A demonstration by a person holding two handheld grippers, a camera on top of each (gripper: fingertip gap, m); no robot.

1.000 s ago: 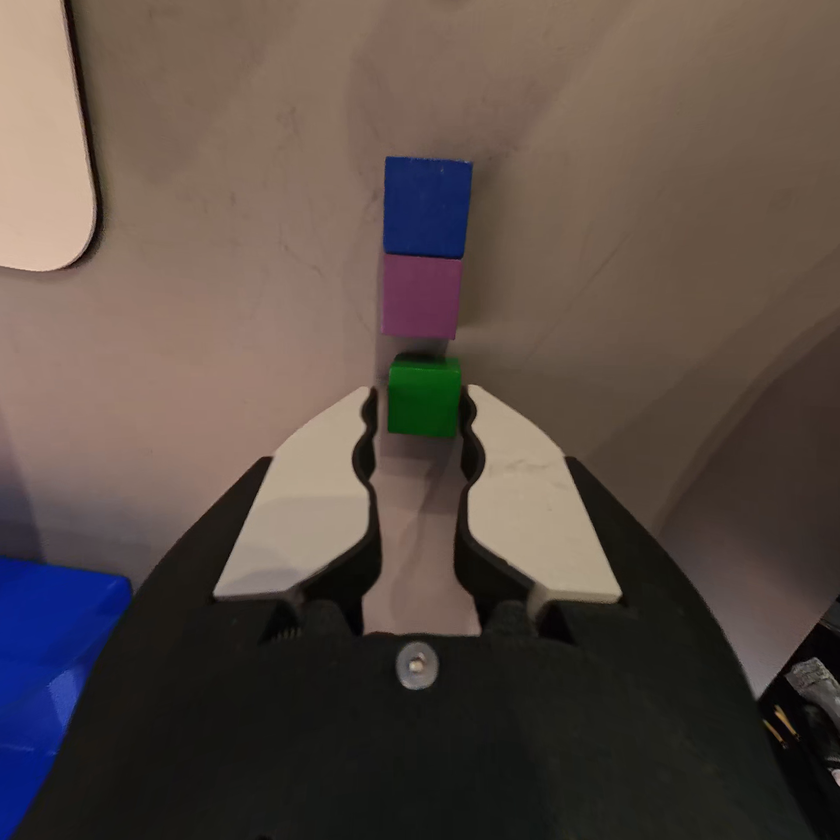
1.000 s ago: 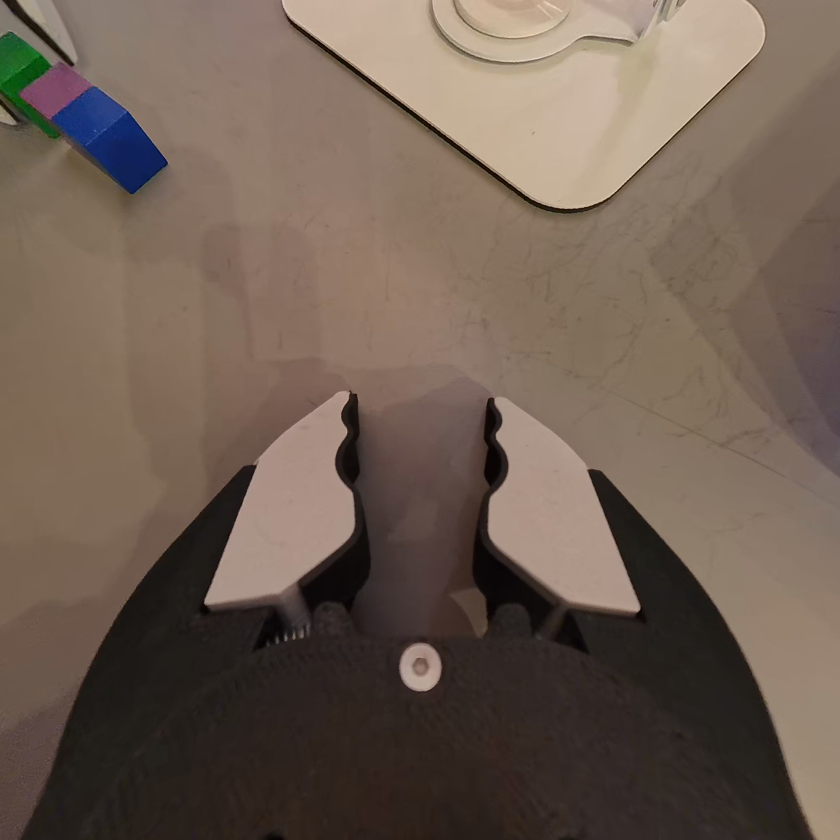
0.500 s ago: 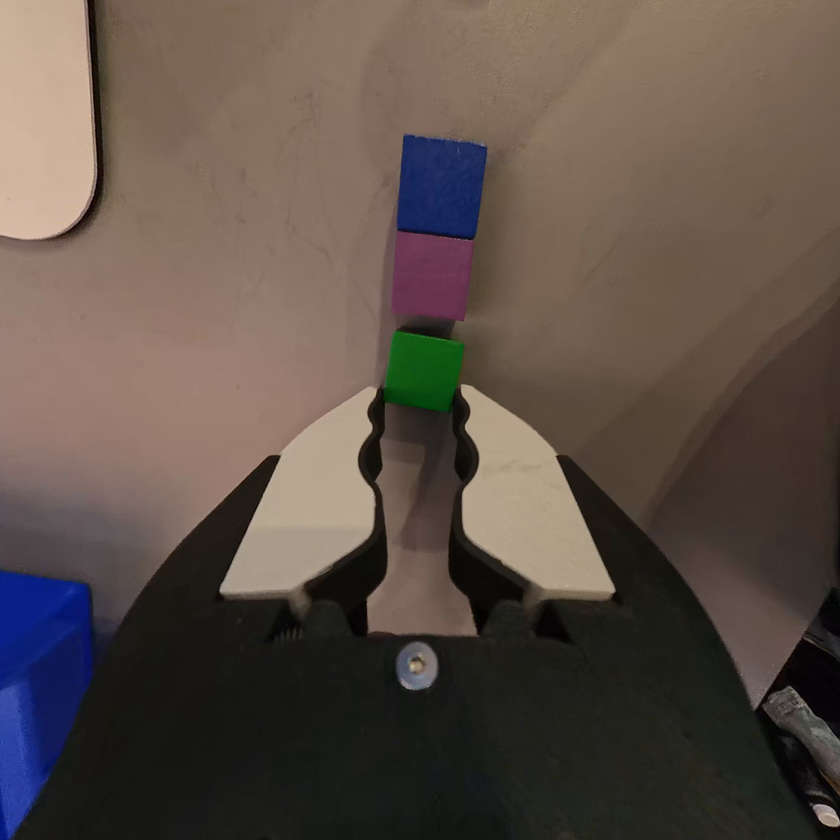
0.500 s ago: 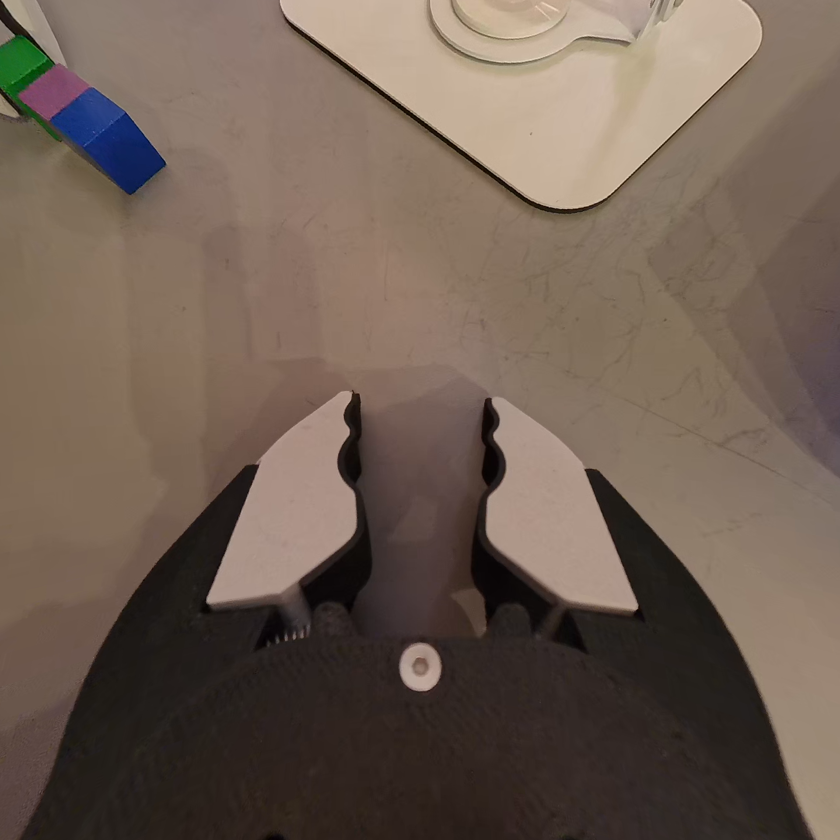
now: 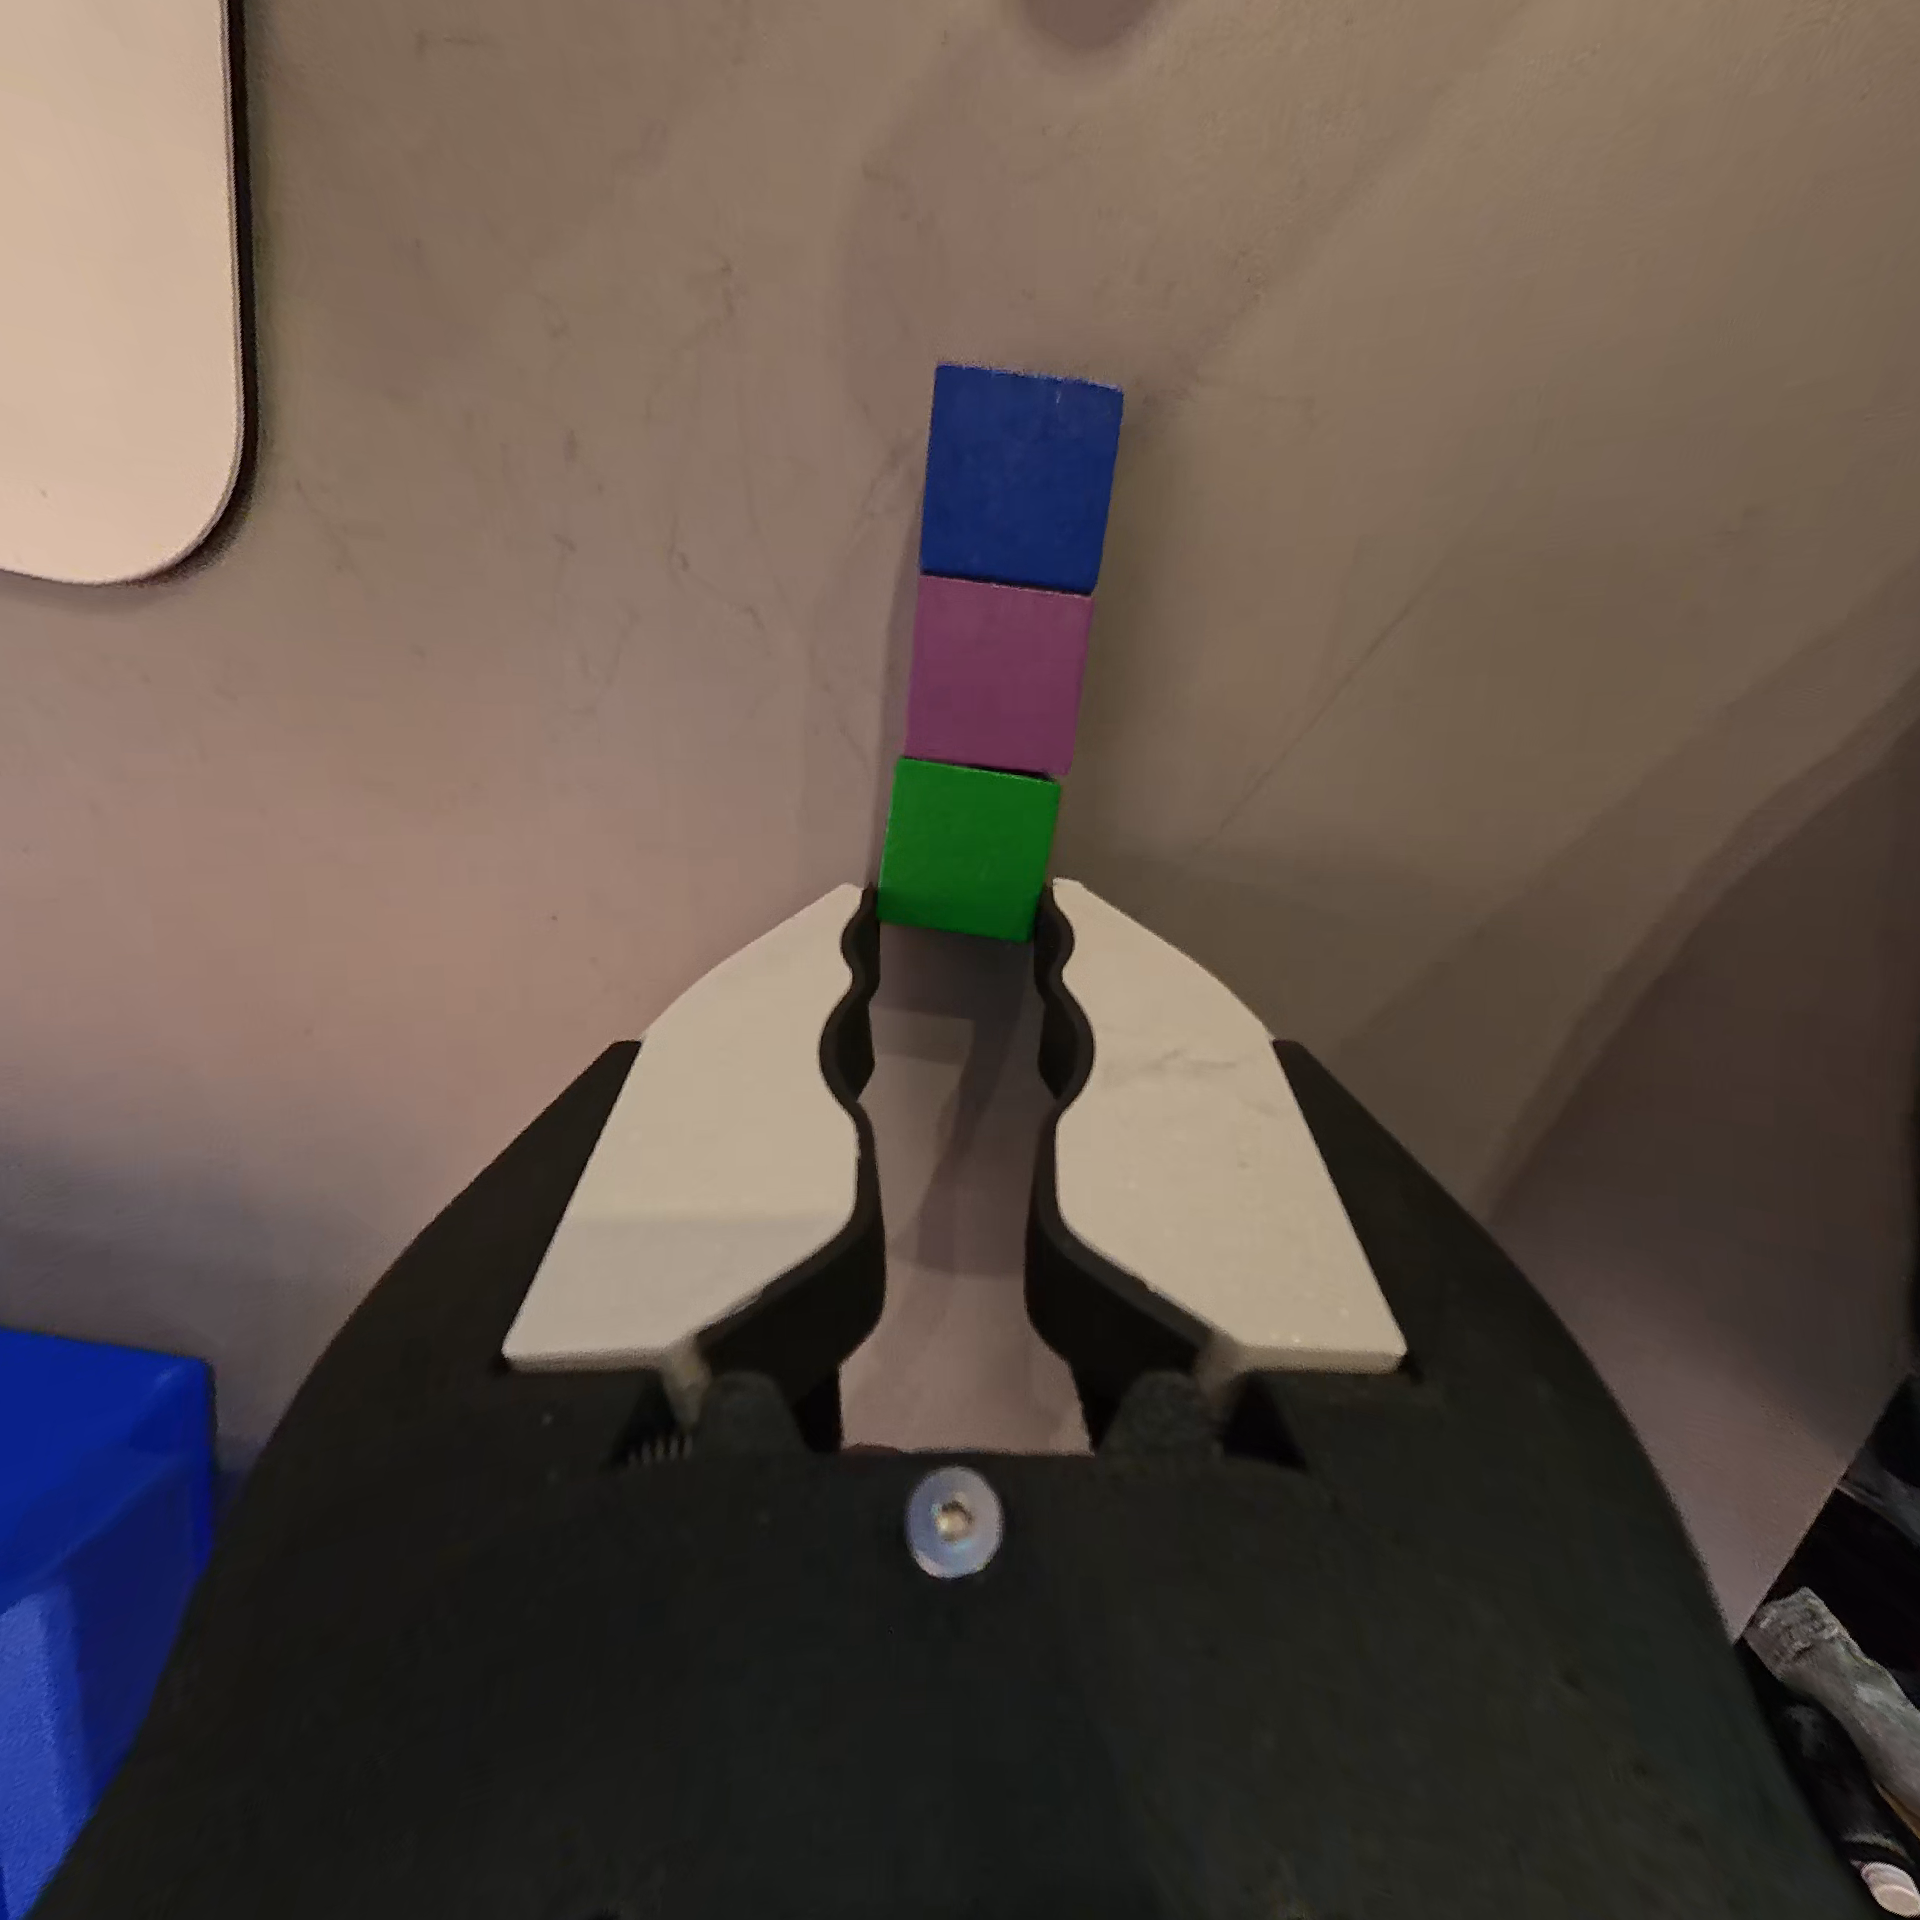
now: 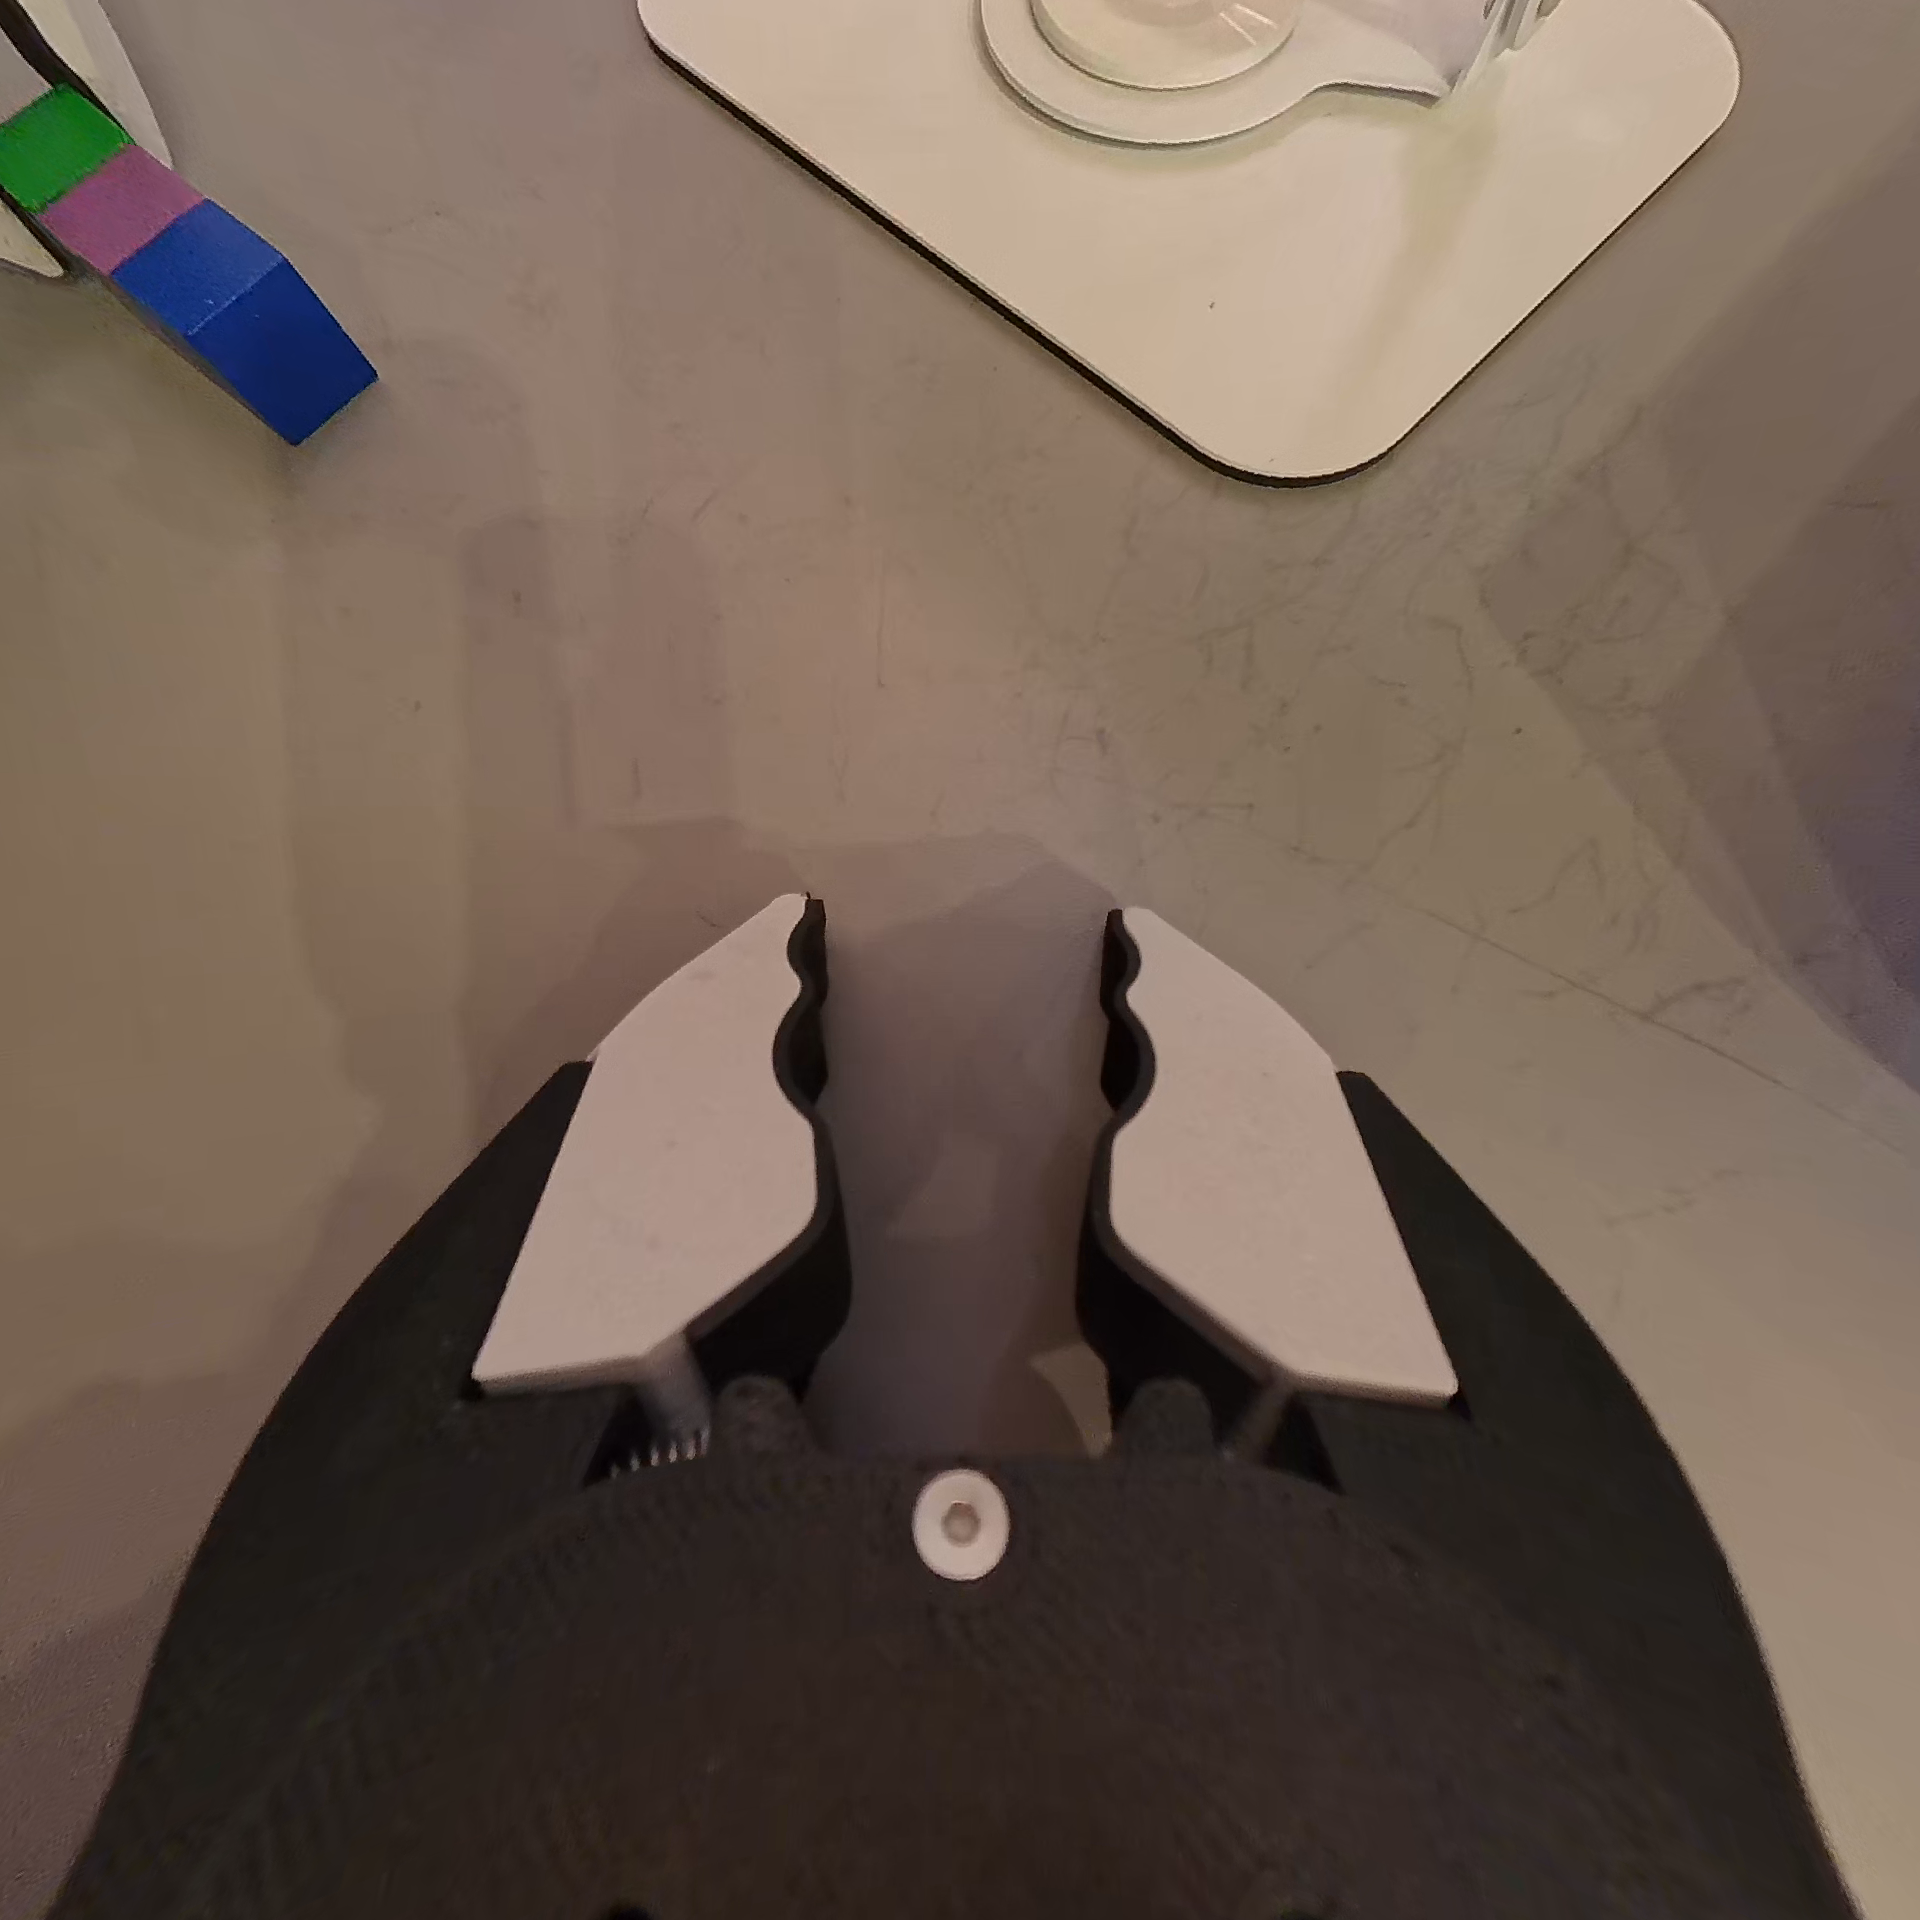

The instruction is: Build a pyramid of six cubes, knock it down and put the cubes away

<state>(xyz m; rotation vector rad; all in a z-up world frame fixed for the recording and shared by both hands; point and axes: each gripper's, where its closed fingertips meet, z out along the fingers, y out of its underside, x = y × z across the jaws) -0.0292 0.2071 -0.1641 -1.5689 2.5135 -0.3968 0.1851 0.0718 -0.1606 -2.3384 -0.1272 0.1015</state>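
Three cubes lie in a row on the grey table (image 5: 520, 727): green (image 5: 968, 847), purple (image 5: 997, 675) and blue (image 5: 1020, 478), each touching the one beside it. My left gripper (image 5: 958, 914) is shut on the green cube, with the fingertips pressing on its near end. The right wrist view shows the same row at the far left: green (image 6: 52, 156), purple (image 6: 120, 213), blue (image 6: 234, 312), with the left gripper's white fingers (image 6: 114, 62) either side of the green one. My right gripper (image 6: 964, 914) is open and empty above bare table.
A white mat (image 6: 1299, 291) with a clear round base (image 6: 1153, 73) on it lies at the far right; its edge shows in the left wrist view (image 5: 104, 291). A blue bin (image 5: 83, 1558) stands at the lower left. Dark clutter (image 5: 1849, 1714) sits past the table's right edge. Some 25 centimetres of space lies between my two pairs of fingers.
My left fingers closed onto the green cube and moved it forward; the gap to the purple cube is gone. The right gripper has barely moved.
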